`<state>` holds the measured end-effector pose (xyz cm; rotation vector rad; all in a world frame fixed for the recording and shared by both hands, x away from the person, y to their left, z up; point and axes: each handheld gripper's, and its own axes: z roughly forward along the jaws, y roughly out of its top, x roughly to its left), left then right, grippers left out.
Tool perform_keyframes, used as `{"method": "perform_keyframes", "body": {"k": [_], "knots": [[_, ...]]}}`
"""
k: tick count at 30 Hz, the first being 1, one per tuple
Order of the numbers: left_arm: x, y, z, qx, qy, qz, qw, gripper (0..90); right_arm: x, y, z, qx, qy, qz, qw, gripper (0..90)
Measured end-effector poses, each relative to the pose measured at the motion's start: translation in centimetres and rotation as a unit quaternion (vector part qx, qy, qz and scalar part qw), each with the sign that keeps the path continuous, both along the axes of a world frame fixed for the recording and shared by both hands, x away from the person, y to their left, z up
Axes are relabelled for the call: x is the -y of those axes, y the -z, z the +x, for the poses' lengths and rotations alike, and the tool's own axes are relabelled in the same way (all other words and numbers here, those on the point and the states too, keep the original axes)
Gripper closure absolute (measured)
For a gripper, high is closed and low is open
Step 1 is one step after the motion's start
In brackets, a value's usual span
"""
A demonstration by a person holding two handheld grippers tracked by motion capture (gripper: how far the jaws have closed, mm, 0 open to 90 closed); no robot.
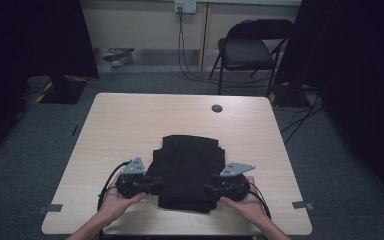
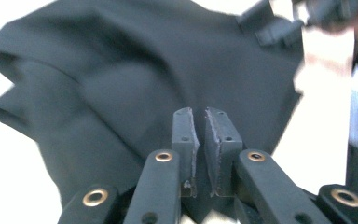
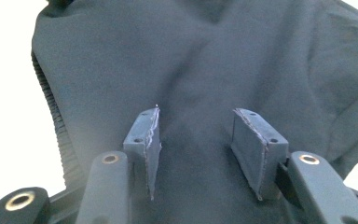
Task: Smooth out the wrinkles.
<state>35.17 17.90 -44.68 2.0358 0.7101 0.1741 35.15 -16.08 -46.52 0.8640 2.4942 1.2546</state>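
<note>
Black garment [image 1: 187, 170]: crumpled and partly folded, lying on the near half of the worktop [image 1: 130, 120], centred between both hands. Ribbed hem visible in the right gripper view.

Left gripper [image 1: 150, 184]: at the garment's left edge, pointing inward and level; jaws nearly together, pinching a fold of cloth. Left hand [image 1: 114, 200] cups it from below, forearm entering from the near edge.

Right gripper [image 1: 207, 189]: at the right edge, pointing inward; jaws apart over the cloth, pads not pressing. Right hand [image 1: 245, 202] holds it likewise.

Beyond the worktop: folding chair [image 1: 247, 50].

One black garment [image 1: 187, 170], two claws [image 1: 152, 184] [image 1: 211, 188], one table [image 1: 130, 120], one folding chair [image 1: 247, 50].
</note>
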Motion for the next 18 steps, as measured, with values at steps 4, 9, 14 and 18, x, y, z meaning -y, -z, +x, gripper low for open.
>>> {"method": "perform_keyframes", "body": {"k": [4,9,14,18], "knots": [[-0.1,0.2,1.9,0.003,-0.048,-0.003,0.9988,68.8,0.2,-0.4,0.1,0.007,0.005,0.014,0.9999,51.3],[1.4,2.3,2.8,-0.015,-0.039,0.070,0.9966,55.1,-0.3,0.2,0.8,0.004,0.010,0.008,0.9999,50.9],[0.4,0.5,1.5,-0.007,-0.032,0.017,0.9993,88.6,-0.5,0.6,0.8,0.004,0.009,-0.001,1.0000,50.7],[-1.7,-0.4,-0.3,0.000,-0.037,0.003,0.9993,89.0,0.1,0.8,0.7,0.000,0.019,-0.008,0.9998,50.1]]}}
